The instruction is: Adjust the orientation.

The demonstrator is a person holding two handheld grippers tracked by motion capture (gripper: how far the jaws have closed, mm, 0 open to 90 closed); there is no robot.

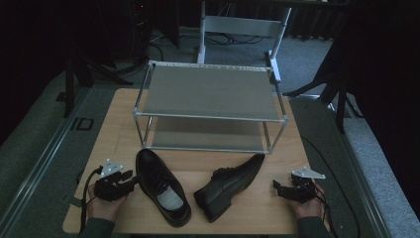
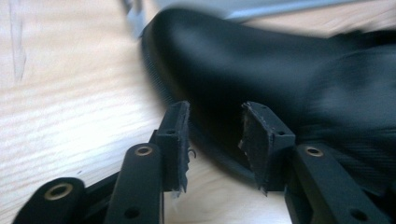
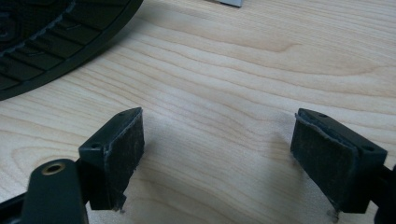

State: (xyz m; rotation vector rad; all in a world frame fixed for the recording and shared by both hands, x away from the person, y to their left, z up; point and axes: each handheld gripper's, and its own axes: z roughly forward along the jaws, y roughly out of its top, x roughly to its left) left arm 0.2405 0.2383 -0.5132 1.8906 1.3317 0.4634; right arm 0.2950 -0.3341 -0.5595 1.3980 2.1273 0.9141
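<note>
Beside the shoes [image 1: 163,186], both grippers [image 1: 130,176] low, parted.

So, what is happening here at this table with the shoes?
A person sits at a wooden table with a two-jaw gripper in each hand. Two black dress shoes lie in front of a metal shoe rack whose shelves hold nothing. The left shoe stands upright; the right shoe lies tipped on its side. The left gripper is right beside the left shoe, jaws a little apart, holding nothing. The right gripper rests wide open, apart from the right shoe. Neither shoe is on the rack yet.
</note>
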